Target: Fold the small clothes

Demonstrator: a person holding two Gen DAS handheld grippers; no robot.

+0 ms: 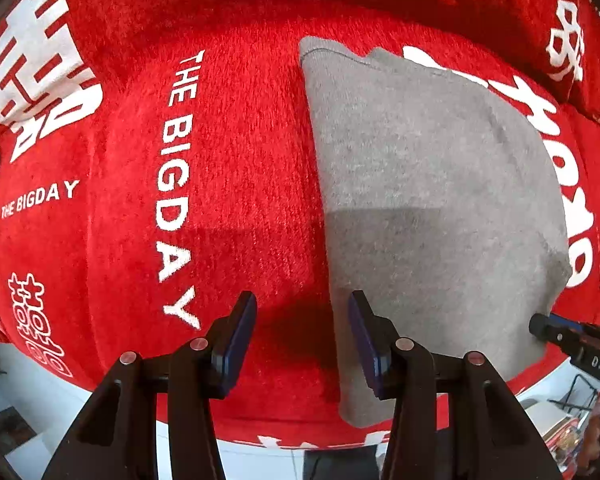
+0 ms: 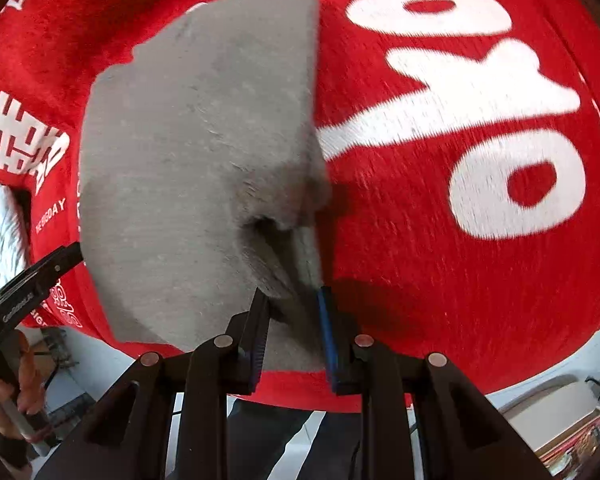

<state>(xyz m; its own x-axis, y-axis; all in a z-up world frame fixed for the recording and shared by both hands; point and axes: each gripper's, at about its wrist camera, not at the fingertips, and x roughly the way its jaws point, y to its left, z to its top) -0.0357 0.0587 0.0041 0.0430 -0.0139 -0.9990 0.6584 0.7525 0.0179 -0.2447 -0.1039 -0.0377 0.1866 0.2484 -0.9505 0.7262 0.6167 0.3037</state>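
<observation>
Grey knit garment (image 1: 432,200) lies flat on the red blanket (image 1: 240,160), filling the 2 to 5 o'clock area of my left wrist view. My left gripper (image 1: 302,320) points down with its fingers apart and nothing between them; the garment's left edge runs just under the right-hand finger (image 1: 364,328). My right gripper (image 2: 292,320) is clamped on a raised fold at the garment's near edge. A person's hand (image 2: 4,392) shows at 8 o'clock in the right wrist view.
</observation>
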